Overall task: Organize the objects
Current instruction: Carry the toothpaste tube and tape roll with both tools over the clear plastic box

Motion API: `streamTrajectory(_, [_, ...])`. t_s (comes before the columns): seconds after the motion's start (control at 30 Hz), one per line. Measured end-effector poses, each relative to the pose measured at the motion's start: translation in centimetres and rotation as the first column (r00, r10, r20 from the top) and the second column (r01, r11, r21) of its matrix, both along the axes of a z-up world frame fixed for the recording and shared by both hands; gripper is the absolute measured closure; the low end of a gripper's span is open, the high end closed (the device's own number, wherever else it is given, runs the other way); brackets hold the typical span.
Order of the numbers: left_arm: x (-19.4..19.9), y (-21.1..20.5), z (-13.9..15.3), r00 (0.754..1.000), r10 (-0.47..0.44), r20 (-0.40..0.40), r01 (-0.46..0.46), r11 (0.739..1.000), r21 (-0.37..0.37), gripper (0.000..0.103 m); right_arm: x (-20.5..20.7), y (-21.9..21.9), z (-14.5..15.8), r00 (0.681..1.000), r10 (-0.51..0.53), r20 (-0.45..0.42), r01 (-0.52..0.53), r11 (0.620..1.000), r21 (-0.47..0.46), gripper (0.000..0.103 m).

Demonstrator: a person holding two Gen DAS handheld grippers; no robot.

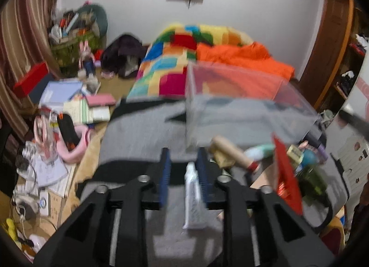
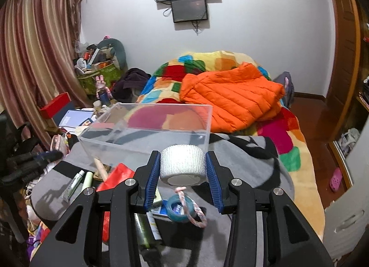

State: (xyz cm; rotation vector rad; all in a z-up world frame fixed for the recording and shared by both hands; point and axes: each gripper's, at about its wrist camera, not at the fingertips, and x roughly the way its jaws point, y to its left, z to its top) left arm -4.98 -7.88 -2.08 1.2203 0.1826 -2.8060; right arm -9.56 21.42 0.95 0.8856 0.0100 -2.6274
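Note:
My right gripper is shut on a white bandage roll, held above the grey cloth. Just beyond it stands a clear plastic box, also seen in the left wrist view as the clear box. My left gripper is open. A white tube lies on the cloth beneath it, near the right pad, with a gap on the other side. The right wrist view shows the left gripper blurred at the left and that white tube below it.
Loose items lie on the cloth: a red packet, a blue tape roll with a pink cord, a green bottle and a wooden handle. Behind are an orange jacket on a colourful blanket, and clutter at the left.

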Motion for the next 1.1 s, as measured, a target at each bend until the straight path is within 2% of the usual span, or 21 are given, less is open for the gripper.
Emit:
streamTrajectory(0.03, [0.0,-0.1,-0.8,1.0,-0.006,0.024,0.005,1.0,0.016,0.067,-0.2,-0.2,0.1,1.0,0.003,-0.001,-0.003,1.0,0.002,0.067])
streamTrajectory(0.13, [-0.4,-0.1,-2.9,0.996,-0.02,0.086,0.017,0.999,0.035,0.067,-1.3,-0.7,0.2,1.0,0.018,0.004,-0.018,1.0,0.003,0.067])
streamTrajectory(0.23, [-0.9,0.5,-4.6,0.993,-0.028,0.117,0.027,1.0,0.012,0.066,-2.3,-1.3,0.4,0.999,0.031,0.014,-0.031,1.0,0.001,0.067])
streamTrajectory(0.3, [-1.0,1.4,-4.8,0.994,-0.037,0.101,0.041,0.998,-0.044,0.066,-3.2,-1.8,0.4,0.999,0.041,0.021,-0.041,0.999,0.005,0.067])
streamTrajectory(0.33, [-1.0,1.7,-4.9,0.995,-0.038,0.094,0.045,0.997,-0.063,0.073,-3.8,-2.0,0.4,0.999,0.046,0.026,-0.047,0.999,0.006,0.067])
streamTrajectory(0.37, [-1.1,1.9,-4.9,0.995,-0.047,0.089,0.054,0.996,-0.07,0.085,-4.2,-2.3,0.5,0.998,0.052,0.028,-0.052,0.999,0.008,0.067])
streamTrajectory(0.43, [-1.2,2.0,-4.8,0.994,-0.058,0.091,0.065,0.995,-0.073,0.088,-5.1,-2.9,0.6,0.998,0.054,0.031,-0.055,0.998,0.02,0.067])
streamTrajectory(0.63, [-1.2,1.1,-2.5,0.998,-0.056,0.036,0.057,0.997,-0.043,0.088,-8.0,-4.4,-0.2,0.994,0.078,0.081,-0.081,0.996,0.036,0.067])
streamTrajectory(0.8, [-2.3,0.3,1.1,0.997,-0.058,-0.044,0.058,0.998,0.002,0.088,-10.4,-5.1,-1.7,0.985,0.085,0.147,-0.092,0.995,0.048,0.067])
streamTrajectory(0.93, [-4.1,0.7,3.8,0.992,-0.082,-0.1,0.084,0.996,0.01,0.088,-11.3,-5.9,-2.8,0.981,0.083,0.177,-0.1,0.991,0.087,0.067])
streamTrajectory(1.1, [-7.7,1.8,4.7,0.986,-0.137,-0.096,0.141,0.99,0.031,0.088,-11.9,-6.7,-4.1,0.974,0.093,0.207,-0.12,0.985,0.123,0.067])
